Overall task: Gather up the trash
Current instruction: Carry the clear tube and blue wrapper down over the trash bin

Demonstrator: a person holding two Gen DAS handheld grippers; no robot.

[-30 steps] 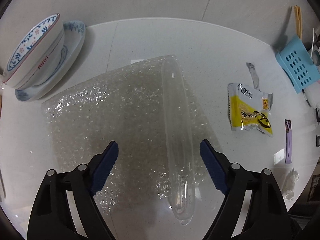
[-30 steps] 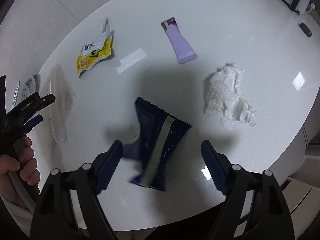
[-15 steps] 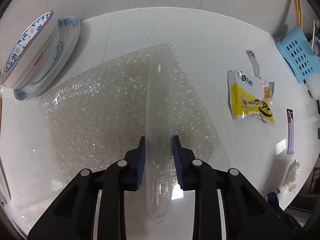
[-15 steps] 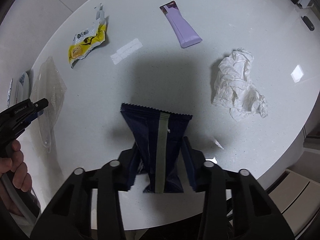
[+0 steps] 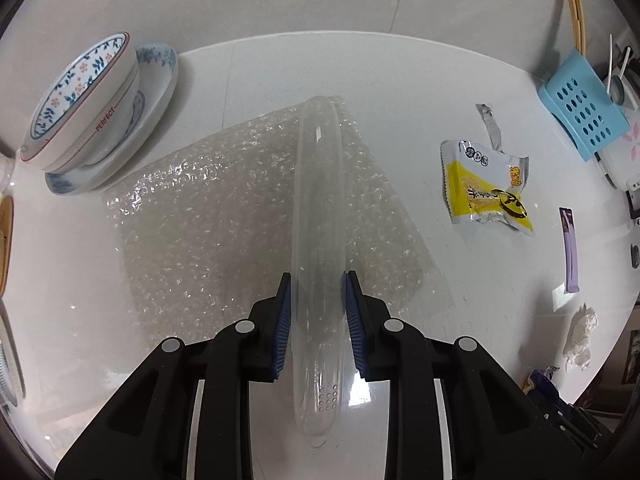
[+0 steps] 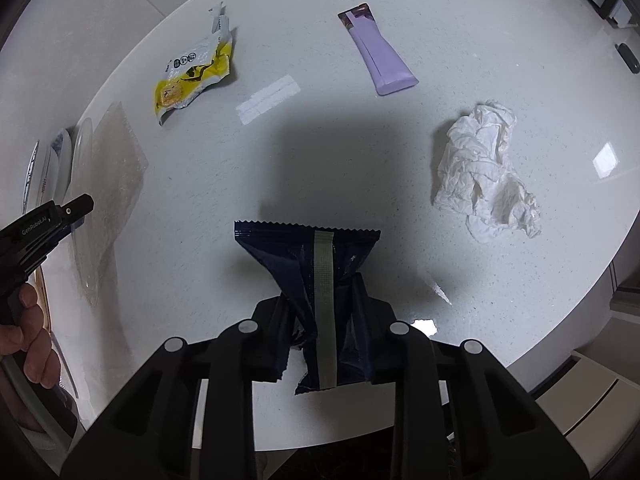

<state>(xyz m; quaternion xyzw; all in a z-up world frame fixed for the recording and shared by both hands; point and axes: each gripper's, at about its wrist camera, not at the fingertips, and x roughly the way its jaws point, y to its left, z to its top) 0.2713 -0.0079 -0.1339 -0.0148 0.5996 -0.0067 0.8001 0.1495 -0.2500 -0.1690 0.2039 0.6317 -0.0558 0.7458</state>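
My left gripper [image 5: 316, 280] is shut on a long clear plastic case [image 5: 320, 184], gripped near its lower end above a sheet of bubble wrap [image 5: 208, 216]. My right gripper [image 6: 320, 304] has its jaws closing on a dark blue snack wrapper [image 6: 308, 252], which is pinched and crumpled between the pads. On the white round table [image 6: 520, 20] lie a yellow snack wrapper [image 6: 192, 76], a purple wrapper [image 6: 384, 60], a crumpled white tissue [image 6: 484, 172] and a white paper strip [image 6: 268, 98]. In the right wrist view the left gripper [image 6: 76, 206] shows at the left edge.
A patterned bowl on a saucer [image 5: 80, 96] stands at the far left beyond the bubble wrap. A blue perforated basket [image 5: 584, 112] with utensils sits at the far right. A hand [image 6: 32, 340] holds the left tool. The table's edge runs close behind the right gripper.
Both grippers went from wide open to closed: the left onto the clear case, the right onto the dark blue wrapper. The case now points straight ahead between the left fingers.
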